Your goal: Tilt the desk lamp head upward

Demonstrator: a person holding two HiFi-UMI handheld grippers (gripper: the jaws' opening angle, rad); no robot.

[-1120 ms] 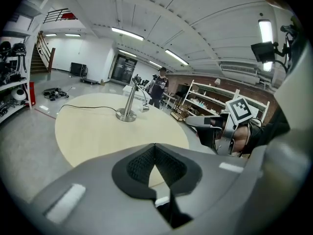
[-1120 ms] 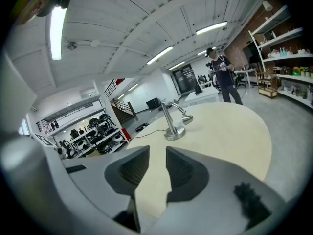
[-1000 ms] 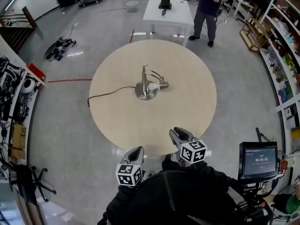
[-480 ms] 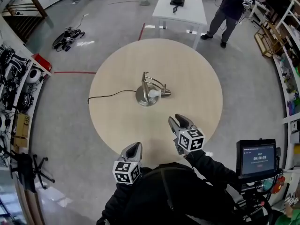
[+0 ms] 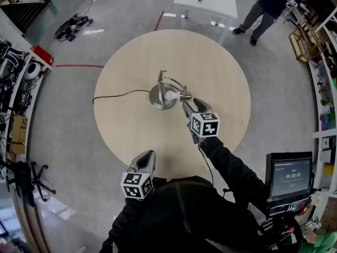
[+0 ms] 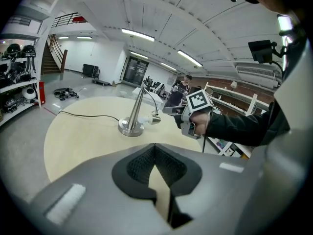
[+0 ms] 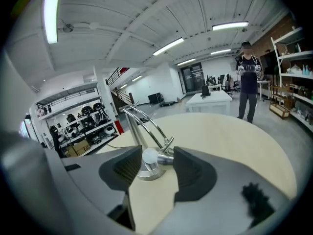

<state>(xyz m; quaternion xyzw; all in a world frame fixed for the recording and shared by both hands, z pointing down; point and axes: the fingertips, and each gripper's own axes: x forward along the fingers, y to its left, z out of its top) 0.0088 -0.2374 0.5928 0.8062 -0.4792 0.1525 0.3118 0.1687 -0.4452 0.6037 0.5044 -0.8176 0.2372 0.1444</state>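
Lamp [image 5: 164,91]: it stands on the round table [image 5: 221,83], and its head [image 5: 178,95] lies low, just right of the base [image 5: 158,100] in the head view.
Cord [image 5: 118,95]: it trails left from the base to the table's rim.
Right gripper [image 5: 192,105]: it is just beyond the head from the base. Its fingers stand wide and have just been opening. The right gripper view frames the head [image 7: 159,156] between them, with no pad pressing on it.
Left gripper [image 5: 147,158]: it is well apart from the base, on the person's side, with fingers together and nothing between them (idle, by the look of it).
Step in hand: probably the approach to grasp the head.
Doing it well: centre the metal socket between the fingers, not the white bulb [image 7: 149,155]. Close gently, then swing the head up about its hinge. The base may slide or tip, so the left gripper could steady it.
Hard to make out: the hinge is too small to read. I cannot tell whether the head is already between the fingertips or just ahead of them. The base's far side is hidden behind the arched arms [image 7: 146,124].
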